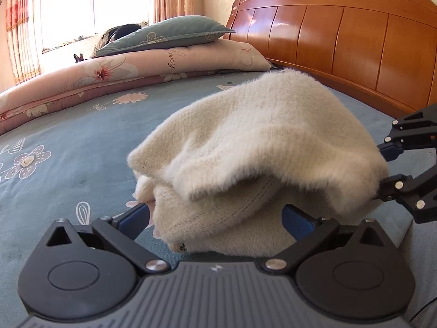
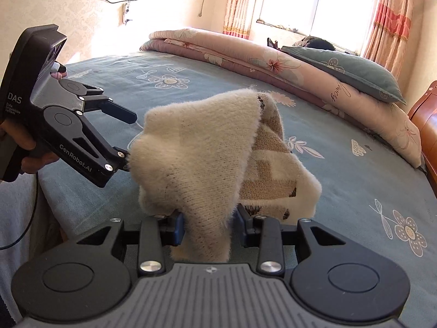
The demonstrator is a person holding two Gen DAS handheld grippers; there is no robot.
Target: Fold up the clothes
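A cream fuzzy sweater lies bunched and partly lifted near the front edge of a bed, on a blue-grey floral bedsheet. Its long axis runs roughly across the bed edge, from one gripper to the other, and the far part slopes away toward the wooden headboard. From the right wrist view, a folded-over flap rises to a blunt peak pointing away from the person, and a tan and brown knitted pattern shows on the side beneath it.

The left gripper has its two blue-padded fingers spread wide, one on each side of the sweater's near end; the cloth sits between them, but the pads do not visibly press on it. Seen from the other camera, the same left gripper is held by a hand at the sweater's left edge.

The right gripper has its fingers drawn in close against a hanging fold of the sweater, pinching it. In the left view, the right gripper meets the sweater's right edge.

Beyond the sweater, a folded pink floral quilt lies along the far side of the bed, with a grey-green pillow stacked on top. Striped curtains frame a bright window. Nothing lies on the sheet between the sweater and the quilt.
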